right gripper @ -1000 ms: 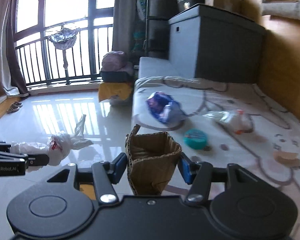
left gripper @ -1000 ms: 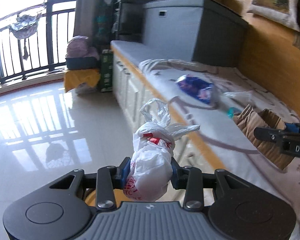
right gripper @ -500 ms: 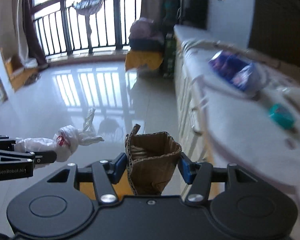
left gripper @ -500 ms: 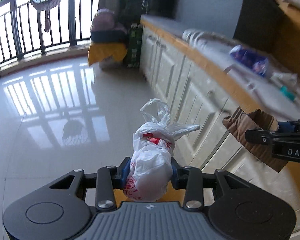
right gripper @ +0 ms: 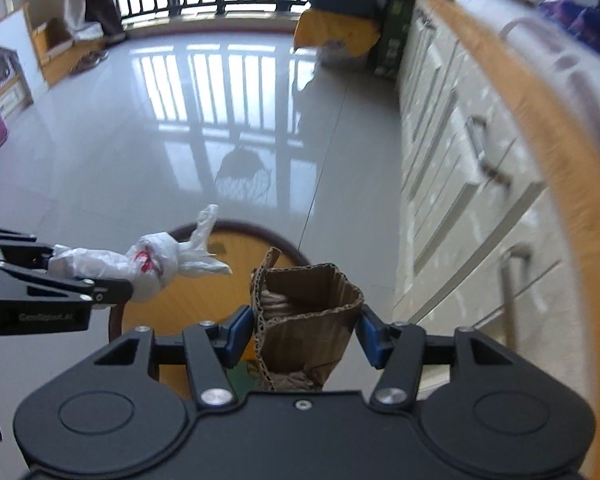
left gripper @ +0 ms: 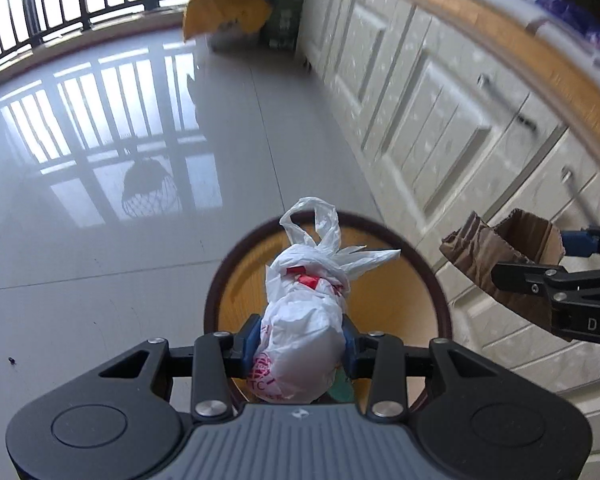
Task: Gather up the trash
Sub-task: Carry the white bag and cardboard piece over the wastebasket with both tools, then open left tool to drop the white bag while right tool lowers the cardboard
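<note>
Plastic bag (left gripper: 300, 344) clamped in left hand-held gripper (left gripper: 298, 350), seemingly over bin (left gripper: 440, 304).

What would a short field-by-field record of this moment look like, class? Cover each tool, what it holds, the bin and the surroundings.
left tool: shut on a knotted white plastic bag with red print
right tool: shut on a crumpled cardboard piece, open end up
bin: round, dark rim, yellow-orange inside, on the floor under both tools
bag position: over the bin's opening
cardboard position: above the bin's edge nearer the cabinets
floor: glossy pale tiles mirroring the window railing
cabinets: cream doors, wooden top edge
</note>
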`<action>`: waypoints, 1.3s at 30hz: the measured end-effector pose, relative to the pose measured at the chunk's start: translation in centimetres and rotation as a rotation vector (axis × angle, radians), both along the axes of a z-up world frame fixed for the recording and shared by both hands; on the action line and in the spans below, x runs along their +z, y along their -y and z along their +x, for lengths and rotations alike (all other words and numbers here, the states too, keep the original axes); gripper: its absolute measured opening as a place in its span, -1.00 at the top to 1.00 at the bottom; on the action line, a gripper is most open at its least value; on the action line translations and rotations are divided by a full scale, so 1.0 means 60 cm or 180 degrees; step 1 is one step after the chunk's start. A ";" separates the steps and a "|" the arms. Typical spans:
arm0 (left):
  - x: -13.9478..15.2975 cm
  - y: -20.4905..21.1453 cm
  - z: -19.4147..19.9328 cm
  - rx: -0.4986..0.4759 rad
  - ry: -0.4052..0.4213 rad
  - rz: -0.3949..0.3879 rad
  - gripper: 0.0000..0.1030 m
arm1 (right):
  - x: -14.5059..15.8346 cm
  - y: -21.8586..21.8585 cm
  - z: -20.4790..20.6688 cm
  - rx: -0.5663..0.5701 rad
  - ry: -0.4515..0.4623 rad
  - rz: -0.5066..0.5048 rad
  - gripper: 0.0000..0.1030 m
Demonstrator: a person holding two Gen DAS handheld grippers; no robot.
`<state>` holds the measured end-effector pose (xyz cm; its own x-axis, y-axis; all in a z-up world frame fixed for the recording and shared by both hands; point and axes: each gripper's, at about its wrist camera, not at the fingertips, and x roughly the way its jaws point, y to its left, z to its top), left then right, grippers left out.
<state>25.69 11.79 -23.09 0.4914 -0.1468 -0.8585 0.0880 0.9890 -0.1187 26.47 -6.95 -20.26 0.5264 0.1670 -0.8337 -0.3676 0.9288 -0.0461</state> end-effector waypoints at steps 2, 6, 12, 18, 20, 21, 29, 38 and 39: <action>-0.021 0.003 0.005 -0.0049 -0.0026 0.0010 0.21 | -0.017 -0.004 0.006 0.0025 -0.0079 -0.0014 -0.11; -0.056 0.007 0.019 -0.0153 -0.0039 -0.0001 0.21 | -0.040 -0.008 0.017 0.0029 -0.0205 0.0002 -0.12; -0.098 0.021 0.047 -0.0418 -0.0093 0.0126 0.20 | -0.066 -0.012 0.025 0.0033 -0.0329 0.0006 -0.12; -0.133 0.028 0.068 -0.0606 -0.0157 0.0230 0.19 | -0.098 -0.011 0.042 0.0064 -0.0456 -0.0003 -0.13; -0.140 0.030 0.073 -0.0650 -0.0176 0.0289 0.18 | -0.106 -0.013 0.046 0.0058 -0.0476 -0.0013 -0.13; -0.143 0.030 0.077 -0.0661 -0.0182 0.0310 0.17 | -0.109 -0.014 0.049 0.0053 -0.0481 -0.0009 -0.13; -0.169 0.042 0.097 -0.0847 -0.0234 0.0609 0.15 | -0.114 -0.016 0.060 0.0008 -0.0445 0.0056 -0.14; -0.183 0.033 0.102 -0.0752 -0.0270 0.0777 -0.21 | -0.122 -0.021 0.075 0.0055 -0.0381 0.0060 -0.14; -0.183 0.032 0.101 -0.0750 -0.0272 0.0776 -0.22 | -0.123 -0.021 0.077 0.0062 -0.0377 0.0057 -0.15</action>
<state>31.75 9.88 -34.07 0.3933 -0.0334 -0.9188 0.3173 0.9429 0.1016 31.10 -5.67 -27.66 0.4209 0.1917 -0.8866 -0.3875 0.9217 0.0154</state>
